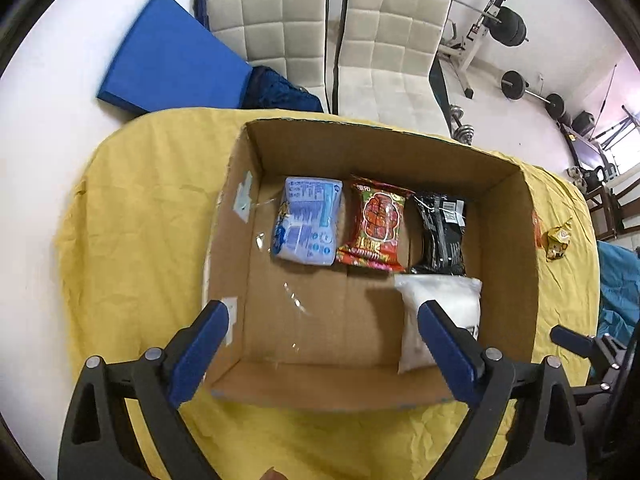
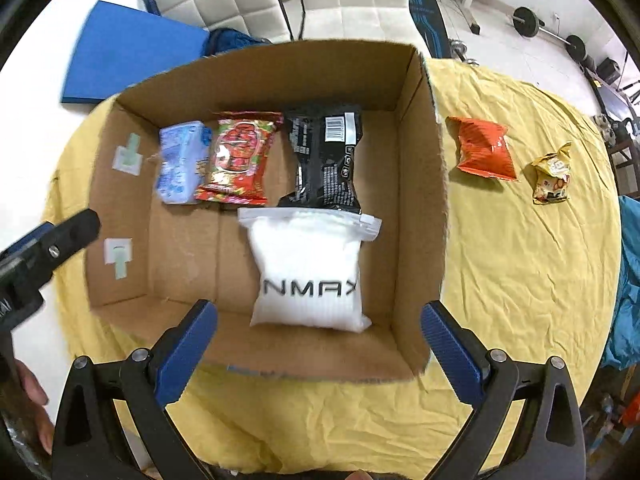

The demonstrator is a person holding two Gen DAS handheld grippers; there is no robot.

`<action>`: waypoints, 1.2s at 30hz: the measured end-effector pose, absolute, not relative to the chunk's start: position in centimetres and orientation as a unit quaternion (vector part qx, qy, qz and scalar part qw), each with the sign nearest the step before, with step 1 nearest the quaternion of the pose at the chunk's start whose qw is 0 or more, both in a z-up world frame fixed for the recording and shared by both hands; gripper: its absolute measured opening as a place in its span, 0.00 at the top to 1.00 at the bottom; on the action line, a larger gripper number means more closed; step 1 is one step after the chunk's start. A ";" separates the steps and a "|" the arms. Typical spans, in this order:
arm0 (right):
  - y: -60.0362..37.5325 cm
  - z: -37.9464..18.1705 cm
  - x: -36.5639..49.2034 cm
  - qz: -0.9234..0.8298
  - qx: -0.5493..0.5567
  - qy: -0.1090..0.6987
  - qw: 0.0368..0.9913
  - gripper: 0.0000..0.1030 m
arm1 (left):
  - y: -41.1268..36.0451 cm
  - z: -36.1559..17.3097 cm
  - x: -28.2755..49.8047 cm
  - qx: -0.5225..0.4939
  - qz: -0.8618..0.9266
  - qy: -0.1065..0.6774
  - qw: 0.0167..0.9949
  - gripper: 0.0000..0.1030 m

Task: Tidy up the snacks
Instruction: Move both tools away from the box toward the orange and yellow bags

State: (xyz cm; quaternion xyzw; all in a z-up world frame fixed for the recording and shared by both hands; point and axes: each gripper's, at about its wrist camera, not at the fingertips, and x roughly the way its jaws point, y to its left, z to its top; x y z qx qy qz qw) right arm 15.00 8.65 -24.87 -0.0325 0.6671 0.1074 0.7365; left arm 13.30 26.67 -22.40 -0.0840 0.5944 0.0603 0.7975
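Bare left half of the cardboard box point(image 2: 132, 208) floor, four packets along its far and right sides.

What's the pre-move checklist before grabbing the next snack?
1. Right gripper empty, jaws open: ok.
2. Left gripper empty, jaws open: ok.
3. Snacks outside the box: orange packet and yellow packet on the yellow cloth: not ok.
4. Orange packet clear of neighbours: ok.
5. Free floor in box, left of the white bag: ok.
6. Reach to orange packet: cannot tell.
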 end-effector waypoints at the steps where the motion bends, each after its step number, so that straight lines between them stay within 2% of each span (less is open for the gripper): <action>1: 8.5 -24.2 14.5 0.110 -0.033 0.662 0.740 0.00 | 26.5 -22.0 12.8 -0.083 0.059 0.590 0.801 0.06; 11: 6.9 -19.2 11.1 0.131 -0.031 0.623 0.771 0.00 | 23.8 -17.7 8.8 -0.079 0.055 0.565 0.819 0.06; 20: 3.5 -17.3 11.2 0.145 -0.004 0.615 0.775 0.00 | 20.9 -15.9 9.1 -0.080 0.052 0.556 0.826 0.06; 29: -8.1 -16.8 15.5 0.091 0.005 0.612 0.786 0.00 | 10.3 -16.1 14.9 -0.054 -0.010 0.564 0.824 0.06; 36: -19.6 -22.0 23.1 0.039 -0.011 0.636 0.771 0.00 | 0.7 -20.6 22.1 -0.039 -0.051 0.605 0.794 0.06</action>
